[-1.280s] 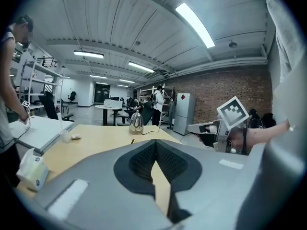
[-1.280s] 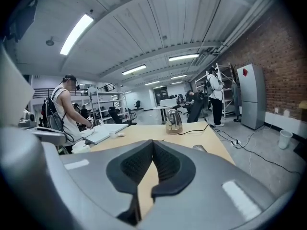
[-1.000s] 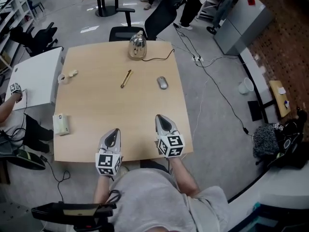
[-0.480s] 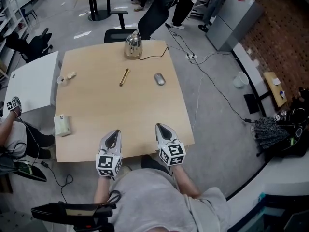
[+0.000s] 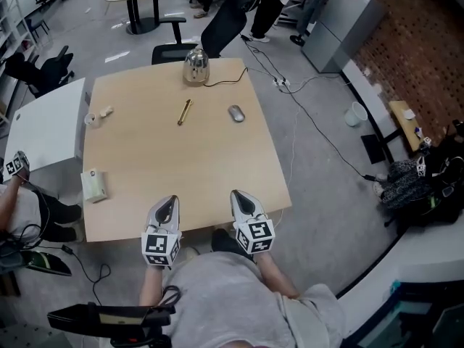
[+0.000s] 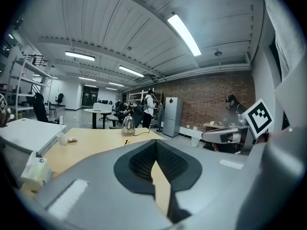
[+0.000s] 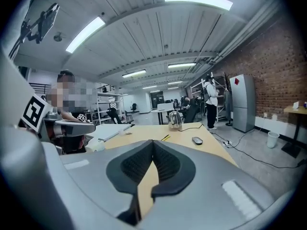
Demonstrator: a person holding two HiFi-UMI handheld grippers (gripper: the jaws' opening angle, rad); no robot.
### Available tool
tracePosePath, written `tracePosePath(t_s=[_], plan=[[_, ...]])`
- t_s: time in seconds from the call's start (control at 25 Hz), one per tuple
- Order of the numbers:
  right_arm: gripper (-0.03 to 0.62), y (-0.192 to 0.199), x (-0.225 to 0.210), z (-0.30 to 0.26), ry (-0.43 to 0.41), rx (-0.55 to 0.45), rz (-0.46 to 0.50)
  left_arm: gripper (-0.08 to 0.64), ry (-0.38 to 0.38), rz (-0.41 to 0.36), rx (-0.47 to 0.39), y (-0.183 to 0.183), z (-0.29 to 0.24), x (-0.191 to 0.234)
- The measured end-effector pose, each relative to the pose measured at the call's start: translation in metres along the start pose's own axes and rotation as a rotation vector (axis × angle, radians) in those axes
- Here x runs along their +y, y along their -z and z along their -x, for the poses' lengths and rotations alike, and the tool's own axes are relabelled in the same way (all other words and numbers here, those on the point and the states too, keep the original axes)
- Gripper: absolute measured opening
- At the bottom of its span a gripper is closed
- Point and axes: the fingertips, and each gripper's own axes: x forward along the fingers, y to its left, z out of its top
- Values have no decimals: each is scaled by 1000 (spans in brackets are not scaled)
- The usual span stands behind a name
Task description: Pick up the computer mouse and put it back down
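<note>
The left gripper (image 5: 168, 201) and right gripper (image 5: 240, 196) hover at the light wooden table's (image 5: 181, 172) near edge, both jaws pinched together, empty. The grey oval computer mouse (image 5: 236, 113) lies well apart, far side, beside a slim gold pen (image 5: 185, 112).

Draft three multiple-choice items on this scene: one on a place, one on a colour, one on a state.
1. Where is the computer mouse?
A. between the right gripper's jaws
B. on the table, right of the gold pen
C. touching the kettle
2. What colour is the kettle?
A. red
B. silver
C. black
3. How do the right gripper's jaws stand?
A. wide apart
B. shut on the gold pen
C. shut, nothing between them
Key: 1 B, the head view shows it lying to the right of the gold pen, apart from it; 2 B, its body is shiny metal; 3 C, the right gripper view shows the pads meeting with only table beyond.
</note>
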Motion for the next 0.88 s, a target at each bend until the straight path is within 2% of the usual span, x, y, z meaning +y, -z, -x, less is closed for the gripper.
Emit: tracePosePath(t_s=[0.28, 0.88], plan=[[6, 1, 6, 7, -11, 2, -31, 20, 2, 0, -9, 0, 8, -2], [6, -3, 0, 8, -3, 1, -7, 20, -7, -4, -11, -4, 6, -5]])
